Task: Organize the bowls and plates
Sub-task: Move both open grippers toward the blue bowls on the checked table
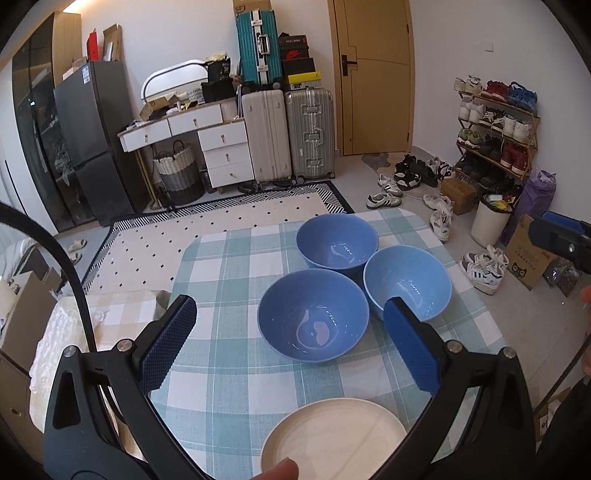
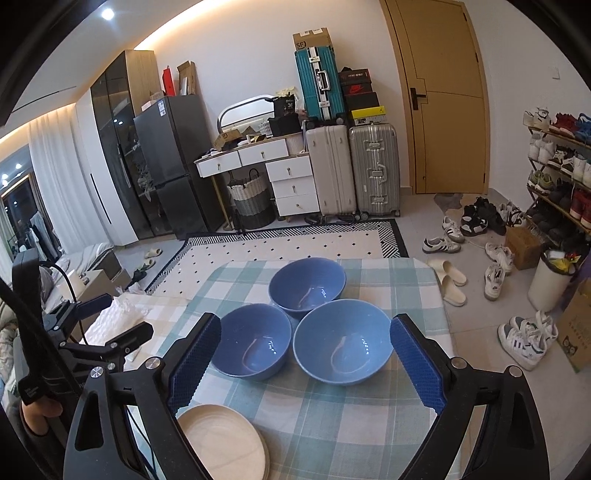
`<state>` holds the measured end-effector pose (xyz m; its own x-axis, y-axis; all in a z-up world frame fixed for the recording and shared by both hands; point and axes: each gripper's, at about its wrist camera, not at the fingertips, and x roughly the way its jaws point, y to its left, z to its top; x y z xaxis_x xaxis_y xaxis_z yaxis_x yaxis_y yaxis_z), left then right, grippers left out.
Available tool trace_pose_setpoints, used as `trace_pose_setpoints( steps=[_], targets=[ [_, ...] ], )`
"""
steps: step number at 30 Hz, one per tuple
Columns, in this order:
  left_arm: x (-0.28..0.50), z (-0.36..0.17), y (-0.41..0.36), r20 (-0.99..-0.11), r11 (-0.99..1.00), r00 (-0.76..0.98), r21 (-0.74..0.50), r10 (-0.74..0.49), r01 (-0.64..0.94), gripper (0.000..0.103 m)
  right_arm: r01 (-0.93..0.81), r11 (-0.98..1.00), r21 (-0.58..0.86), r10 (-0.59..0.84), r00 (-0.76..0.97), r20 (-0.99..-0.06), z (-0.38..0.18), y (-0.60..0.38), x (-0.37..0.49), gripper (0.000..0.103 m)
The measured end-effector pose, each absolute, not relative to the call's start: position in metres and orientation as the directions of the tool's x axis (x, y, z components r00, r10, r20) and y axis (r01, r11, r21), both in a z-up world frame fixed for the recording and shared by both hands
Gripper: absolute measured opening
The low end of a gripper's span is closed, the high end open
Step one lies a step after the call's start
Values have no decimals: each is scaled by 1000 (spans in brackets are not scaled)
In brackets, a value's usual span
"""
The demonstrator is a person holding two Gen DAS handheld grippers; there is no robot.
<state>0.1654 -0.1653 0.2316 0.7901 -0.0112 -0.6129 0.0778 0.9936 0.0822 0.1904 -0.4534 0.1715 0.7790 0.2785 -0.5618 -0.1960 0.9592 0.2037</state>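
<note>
Three blue bowls [image 2: 310, 325] sit clustered mid-surface on the checked cloth [image 2: 332, 417], cream plates [image 2: 225, 443] nearer. Left gripper [image 1: 290, 343] and right gripper [image 2: 306, 363] hover, jaws wide apart, holding nothing.

Light: we see an evenly bright room; a warm ceiling strip [image 2: 207, 33] glows.
Glare: small highlights inside the blue bowls [image 2: 342, 341].
Shadows: soft, faint.
Edges: strong fisheye bending, black corners.
Focus: sharp throughout.
</note>
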Motion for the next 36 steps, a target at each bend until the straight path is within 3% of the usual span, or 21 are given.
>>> trace_pose_setpoints(
  steps=[19,36],
  targets=[
    [217,286,-158,-614,994,789,97,23,46,101,-169,973,156,228,798,-557,231,-496,239,97],
    [237,211,-134,-678,996,735,48,-18,69,101,-259,951,170,306,691,-655,141,-450,257,98]
  ],
)
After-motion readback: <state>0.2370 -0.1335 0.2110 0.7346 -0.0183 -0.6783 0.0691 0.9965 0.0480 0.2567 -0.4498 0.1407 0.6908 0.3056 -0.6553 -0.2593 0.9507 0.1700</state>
